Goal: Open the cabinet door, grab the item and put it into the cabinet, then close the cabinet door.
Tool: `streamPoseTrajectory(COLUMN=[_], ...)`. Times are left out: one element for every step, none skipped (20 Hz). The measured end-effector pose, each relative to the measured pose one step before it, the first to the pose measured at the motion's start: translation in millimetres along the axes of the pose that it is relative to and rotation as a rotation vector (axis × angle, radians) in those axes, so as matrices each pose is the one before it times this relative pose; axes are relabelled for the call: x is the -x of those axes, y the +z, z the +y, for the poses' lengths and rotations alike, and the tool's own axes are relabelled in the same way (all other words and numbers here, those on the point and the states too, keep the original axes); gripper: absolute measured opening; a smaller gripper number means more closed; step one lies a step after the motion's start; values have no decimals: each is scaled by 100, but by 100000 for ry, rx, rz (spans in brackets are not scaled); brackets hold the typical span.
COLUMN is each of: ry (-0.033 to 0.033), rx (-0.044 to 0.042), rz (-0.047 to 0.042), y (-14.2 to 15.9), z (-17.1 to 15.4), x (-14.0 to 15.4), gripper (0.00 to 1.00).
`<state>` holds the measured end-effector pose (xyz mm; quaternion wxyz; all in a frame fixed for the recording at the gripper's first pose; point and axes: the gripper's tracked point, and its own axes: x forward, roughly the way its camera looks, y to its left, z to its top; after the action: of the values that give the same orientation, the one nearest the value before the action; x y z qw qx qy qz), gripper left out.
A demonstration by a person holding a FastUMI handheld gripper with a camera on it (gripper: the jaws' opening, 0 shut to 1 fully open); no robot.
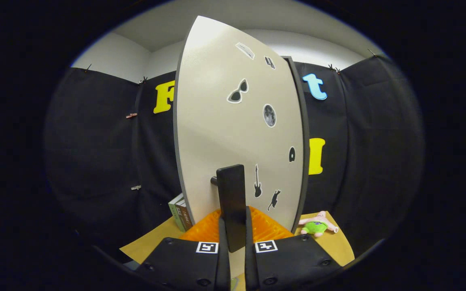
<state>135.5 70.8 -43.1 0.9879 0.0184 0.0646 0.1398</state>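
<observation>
Cabinet door (pixel 233 133), stickered, ajar: claw (pixel 233 238) clamped narrow on its dark handle (pixel 231 202) between the fingers; advise a steady arc pull, grip kept square.

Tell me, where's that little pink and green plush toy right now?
The plush toy lies on the wooden tabletop, beyond the fingers and to their right, just past the cabinet door whose black handle they clamp.
</observation>
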Motion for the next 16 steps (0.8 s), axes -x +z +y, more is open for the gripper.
streamPoseTrajectory(ry=[-2305, -2243, -2718, -2539, -2231, -1982, -1688, -1411, -1032, -1106, -1435, -1644, -1736, -1695, -1487, -1483], rx=[1254, -12, -1442, -1969, -1713, -1481, -1009, -268, 557, 827, 641, 345, 258, 53, 264, 515], rz=[-472, -228, -33, -380, -103, -258, 519, 463, -348, -387, -449, -568, -612, -633, -704, -552], y=[92, 58, 5, 78, -105, 38, -166, -132, 160, 123, 67, 114, 76, 138, 96, 130], z=[-629, -583, -473, -397, -176, -233, -195, -183, -482, -413, -484, -444, -381, -374, -442, -419], x=[265, 219, 52, 55, 102, 62, 177, 205, 213, -52, -71, 15, -56, 51, -10, -45], gripper=[18, 18, 18, 18, 17, 17, 17, 16, 16, 16, 16, 16, 16, 16, 13, 12])
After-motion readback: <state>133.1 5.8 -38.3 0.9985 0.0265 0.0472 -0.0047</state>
